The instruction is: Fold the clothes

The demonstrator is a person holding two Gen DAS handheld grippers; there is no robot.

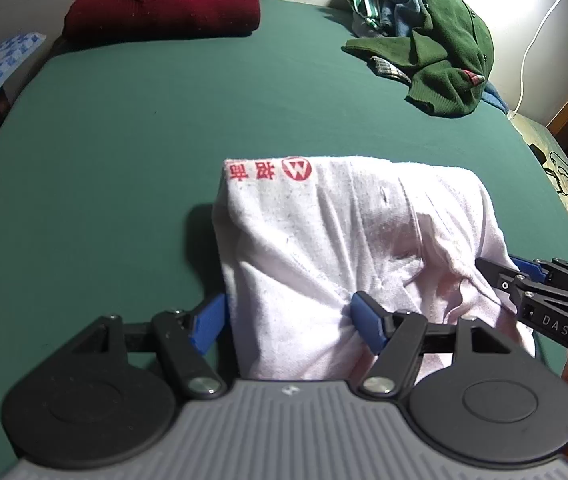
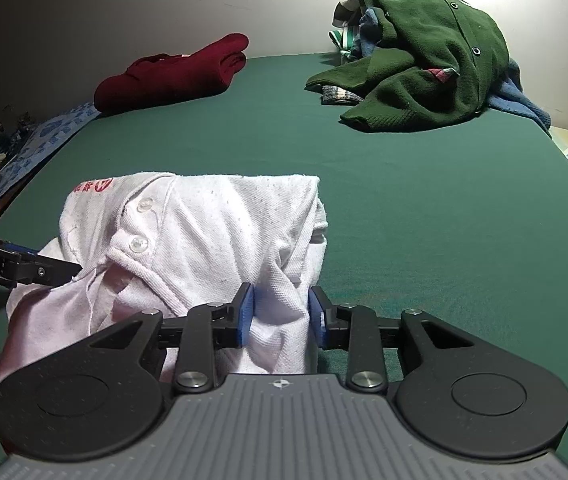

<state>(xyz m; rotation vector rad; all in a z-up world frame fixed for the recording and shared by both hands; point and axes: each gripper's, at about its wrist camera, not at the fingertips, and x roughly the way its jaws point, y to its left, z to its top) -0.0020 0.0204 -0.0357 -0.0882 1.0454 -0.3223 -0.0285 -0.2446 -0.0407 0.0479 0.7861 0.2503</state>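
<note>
Both grippers are on the white polo shirt [image 1: 324, 248] now, near the front edge of the green bed [image 1: 132, 128]. The left gripper [image 1: 288, 322] stands wide, its blue pads bracketing the bundled near-left edge and seemingly pressing it. The right gripper [image 2: 282, 314] pinches a narrower bunch of the near-right edge. This looks like the last fold: lift both edges together and carry them far-side. Folded maroon sweater [image 1: 164, 4] waits far left; the unfolded pile [image 2: 424, 52] far right.

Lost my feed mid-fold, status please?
Left gripper and right gripper both clamped on white shirt, folded bundle on green table. Nothing in the way.
</note>
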